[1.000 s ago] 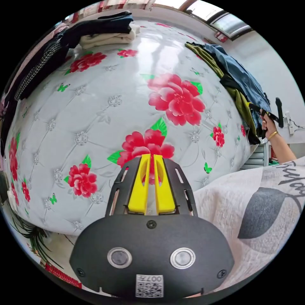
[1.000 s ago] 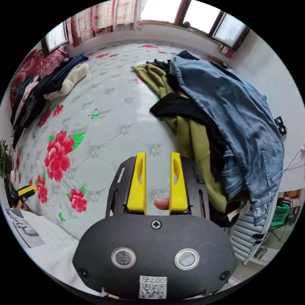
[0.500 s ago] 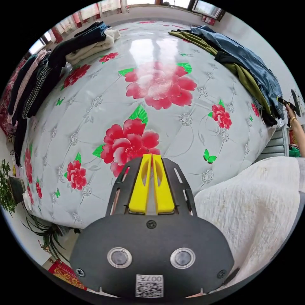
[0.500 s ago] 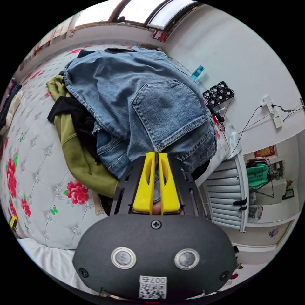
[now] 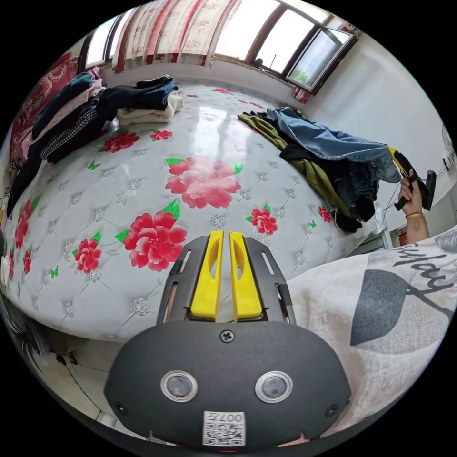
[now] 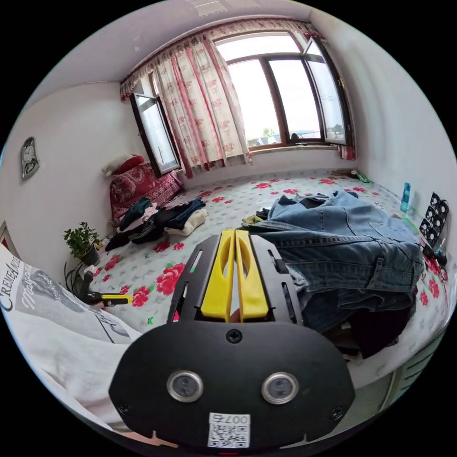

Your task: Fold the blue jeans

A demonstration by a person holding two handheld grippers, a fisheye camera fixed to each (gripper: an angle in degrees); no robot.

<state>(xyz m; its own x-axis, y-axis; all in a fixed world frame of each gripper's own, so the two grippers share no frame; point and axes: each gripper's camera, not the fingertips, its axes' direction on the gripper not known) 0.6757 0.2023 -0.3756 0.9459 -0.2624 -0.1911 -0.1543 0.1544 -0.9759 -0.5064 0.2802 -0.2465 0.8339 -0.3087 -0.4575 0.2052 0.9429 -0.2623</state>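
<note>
The blue jeans [image 5: 333, 143] lie on top of a clothes heap at the right edge of a flower-patterned bed [image 5: 157, 190]. One end of them is lifted toward my right gripper [image 5: 397, 159], which a hand holds off that bed edge. In the right gripper view the denim [image 6: 342, 247] bunches up just right of the right gripper [image 6: 234, 232], whose yellow jaws are pressed together on its edge. My left gripper [image 5: 222, 234] hovers over the near side of the bed, jaws almost touching with nothing between them. It appears again as the left gripper [image 6: 114, 299] low on the left.
An olive garment [image 5: 309, 171] and a black one [image 5: 295, 153] lie under the jeans. Stacked clothes [image 5: 143, 102] line the far left of the bed. A potted plant [image 6: 81, 240] stands by the wall. Small fans [image 6: 435, 214] and a bottle [image 6: 405, 195] sit by the right wall.
My right gripper went from open over the bed to shut on the jeans, then rose and pulled their edge up. My left gripper's jaws narrowed slightly; both views tilted up toward the window.
</note>
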